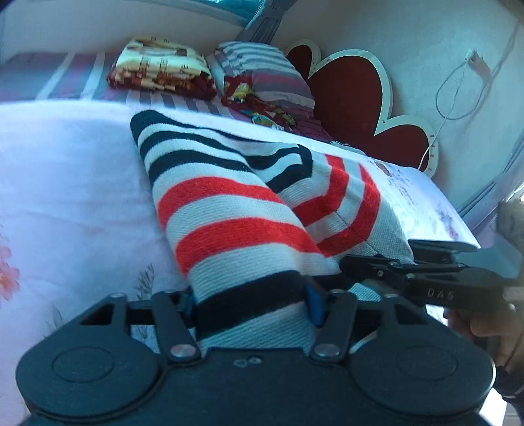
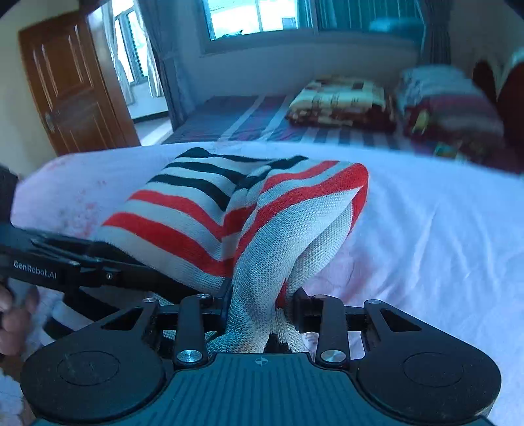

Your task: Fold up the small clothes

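A knitted garment (image 1: 235,209) with white, red and black stripes lies bunched on the white bedsheet (image 1: 72,183). My left gripper (image 1: 250,303) is shut on its near end, and the cloth fills the gap between the blue pads (image 1: 314,304). In the same view my right gripper (image 1: 380,259) comes in from the right at the garment's lower right edge, with a hand behind it. In the right wrist view my right gripper (image 2: 258,304) is shut on a gathered fold of the garment (image 2: 203,209). My left gripper (image 2: 108,262) reaches in from the left beside it.
Folded patterned blankets (image 1: 160,65) and a striped pillow (image 1: 262,68) lie further back on the bed. A red scalloped headboard (image 1: 353,95) and a white cable (image 1: 458,98) are on the right wall. A wooden door (image 2: 72,85) and a window (image 2: 262,16) stand beyond.
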The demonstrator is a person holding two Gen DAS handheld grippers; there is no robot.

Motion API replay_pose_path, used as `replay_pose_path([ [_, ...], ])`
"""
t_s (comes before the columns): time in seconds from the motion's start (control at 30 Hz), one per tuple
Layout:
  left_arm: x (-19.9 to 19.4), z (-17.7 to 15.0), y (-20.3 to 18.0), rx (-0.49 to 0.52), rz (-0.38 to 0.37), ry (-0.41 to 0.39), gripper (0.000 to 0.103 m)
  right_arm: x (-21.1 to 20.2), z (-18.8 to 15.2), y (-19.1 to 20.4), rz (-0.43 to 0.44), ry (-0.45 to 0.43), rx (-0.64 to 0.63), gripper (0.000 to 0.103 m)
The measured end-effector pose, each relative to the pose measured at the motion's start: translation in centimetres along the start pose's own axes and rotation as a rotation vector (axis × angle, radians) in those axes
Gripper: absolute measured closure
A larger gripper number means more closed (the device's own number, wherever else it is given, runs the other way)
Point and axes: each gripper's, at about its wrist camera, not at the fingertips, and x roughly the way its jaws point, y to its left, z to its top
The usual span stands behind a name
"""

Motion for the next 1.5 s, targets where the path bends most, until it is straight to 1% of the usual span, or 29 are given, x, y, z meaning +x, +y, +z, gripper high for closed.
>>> replay_pose_path([
  [0.03,-0.2,0.0,-0.3,0.011,0.008,-0.004,0.051,0.0,0.0,0.7,-0.02,-0.011,-0.018,0.069],
  [0.1,-0.7,-0.1,-0.7,0.033,0.013,-0.014,0.052,-0.2,0.1,1.6,-0.033,-0.031,-0.025,0.069],
  [0.27,-2.5,-0.4,-1.2,0.053,-0.021,-0.048,0.053,-0.7,-0.3,3.8,-0.058,-0.053,-0.064,0.069],
  [0.3,-3.0,-0.6,-1.2,0.053,-0.028,-0.054,0.053,-1.8,-0.2,4.0,-0.064,-0.058,-0.067,0.069],
  [0.47,-5.3,-1.0,-0.6,0.053,-0.062,-0.077,0.053,-3.8,0.3,7.0,-0.096,-0.07,-0.087,0.069],
  [0.6,-8.0,-1.3,0.4,0.058,-0.068,-0.089,0.053,-5.3,0.6,10.6,-0.106,-0.084,-0.102,0.069],
  [0.67,-9.7,-1.4,1.3,0.06,-0.063,-0.089,0.053,-5.5,1.0,12.7,-0.097,-0.088,-0.106,0.069],
  [0.73,-11.7,-1.6,2.8,0.061,-0.05,-0.09,0.053,-5.8,1.2,15.8,-0.078,-0.093,-0.115,0.069],
  [0.83,-14.8,-2.0,5.4,0.064,-0.012,-0.082,0.053,-4.5,1.8,19.9,-0.031,-0.092,-0.118,0.069],
  [0.97,-18.6,-3.0,10.0,0.035,0.036,-0.067,0.053,-1.8,2.0,25.3,0.048,-0.084,-0.118,0.069],
  [1.13,-21.9,-5.1,15.0,-0.018,0.103,-0.05,0.053,2.6,1.8,31.8,0.156,-0.043,-0.108,0.069],
  [1.23,-22.9,-6.0,17.9,-0.065,0.126,-0.048,0.053,5.1,1.6,34.7,0.199,-0.019,-0.108,0.069],
  [1.3,-23.0,-6.7,19.6,-0.094,0.131,-0.053,0.053,6.9,1.5,35.9,0.214,-0.003,-0.097,0.069],
  [1.37,-22.7,-7.5,21.6,-0.143,0.104,-0.063,0.05,8.7,1.3,36.0,0.195,0.012,-0.08,0.069],
  [1.4,-22.5,-7.9,22.3,-0.17,0.088,-0.072,0.048,9.4,1.2,35.5,0.186,0.037,-0.057,0.069],
  [1.43,-22.4,-8.2,22.7,-0.184,0.077,-0.086,0.043,10.2,1.0,34.9,0.189,0.06,-0.037,0.067],
  [1.47,-22.2,-8.5,22.8,-0.186,0.077,-0.101,0.035,10.5,0.6,34.6,0.199,0.068,-0.025,0.066],
  [1.5,-22.2,-8.7,22.7,-0.186,0.094,-0.111,0.03,10.6,0.2,34.1,0.213,0.064,-0.006,0.064],
])
